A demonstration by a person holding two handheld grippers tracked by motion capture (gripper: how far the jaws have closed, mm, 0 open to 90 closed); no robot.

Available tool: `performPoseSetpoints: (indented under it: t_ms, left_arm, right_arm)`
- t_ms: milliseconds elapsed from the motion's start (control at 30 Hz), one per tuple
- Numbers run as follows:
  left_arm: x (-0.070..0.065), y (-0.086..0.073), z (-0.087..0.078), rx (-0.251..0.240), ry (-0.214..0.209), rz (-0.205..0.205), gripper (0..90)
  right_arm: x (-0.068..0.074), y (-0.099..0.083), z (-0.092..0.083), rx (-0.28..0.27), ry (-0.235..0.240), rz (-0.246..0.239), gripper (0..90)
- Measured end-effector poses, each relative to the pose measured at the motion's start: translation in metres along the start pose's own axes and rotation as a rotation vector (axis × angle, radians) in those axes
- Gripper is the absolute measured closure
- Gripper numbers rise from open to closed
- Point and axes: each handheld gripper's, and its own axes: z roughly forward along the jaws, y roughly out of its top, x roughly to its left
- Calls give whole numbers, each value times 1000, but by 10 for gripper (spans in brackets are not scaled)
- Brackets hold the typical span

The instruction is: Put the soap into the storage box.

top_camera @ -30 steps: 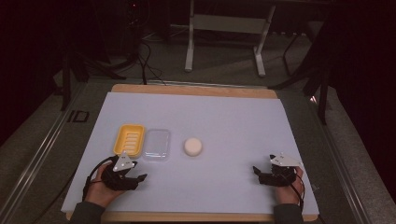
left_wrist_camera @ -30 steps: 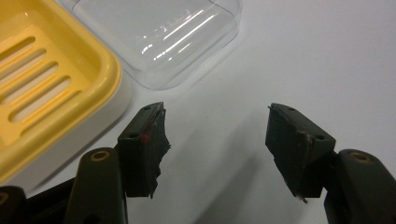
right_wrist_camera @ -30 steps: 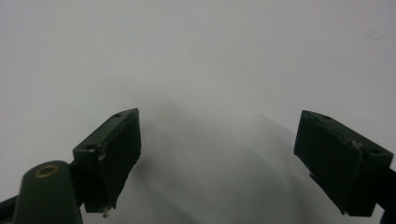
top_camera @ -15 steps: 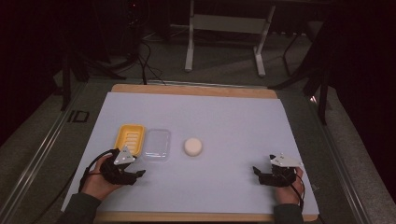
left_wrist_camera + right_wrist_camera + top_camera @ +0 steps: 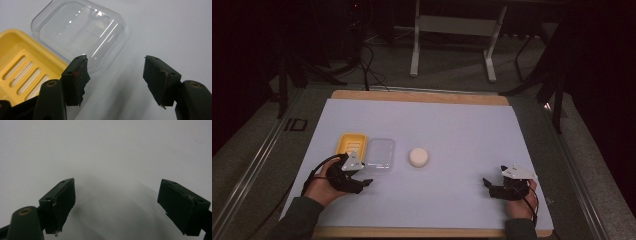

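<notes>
A yellow slotted soap dish (image 5: 351, 144) lies at the left of the white table sheet, with a clear plastic lid (image 5: 379, 152) beside it on its right. A round white soap bar (image 5: 418, 156) sits further right. My left gripper (image 5: 362, 182) hovers just in front of the dish and lid. In the left gripper view its jaws (image 5: 116, 72) stand apart with nothing between them and have just been opening a little; the lid (image 5: 80, 30) and dish (image 5: 22, 67) lie ahead. My right gripper (image 5: 487, 185) rests near the front right, open (image 5: 116, 200) over bare sheet.
The white sheet (image 5: 462, 125) covers a wooden tabletop (image 5: 422, 96). Beyond the far edge stand a metal frame's legs (image 5: 452, 40) and cables on a dark floor. A metal rail (image 5: 252, 165) runs along the table's left side.
My left hand has lifted and moved slightly away from the front edge, toward the dish and lid. The right hand has not moved.
</notes>
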Motion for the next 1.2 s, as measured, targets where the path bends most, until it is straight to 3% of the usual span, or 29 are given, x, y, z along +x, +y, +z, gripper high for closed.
performPoseSetpoints:
  t_ms: [200,333,633,1200]
  left_arm:
    - [2,6,2,2,-8,12,369]
    - [3,12,3,1,15,17,376]
    - [8,26,9,0,1,26,374]
    - [10,54,19,22,-5,86,372]
  right_arm:
    - [0,0,0,2,-2,1,147]
    - [0,0,0,0,-2,-1,147]
    - [0,0,0,5,0,0,147]
    - [1,0,0,6,0,-4,148]
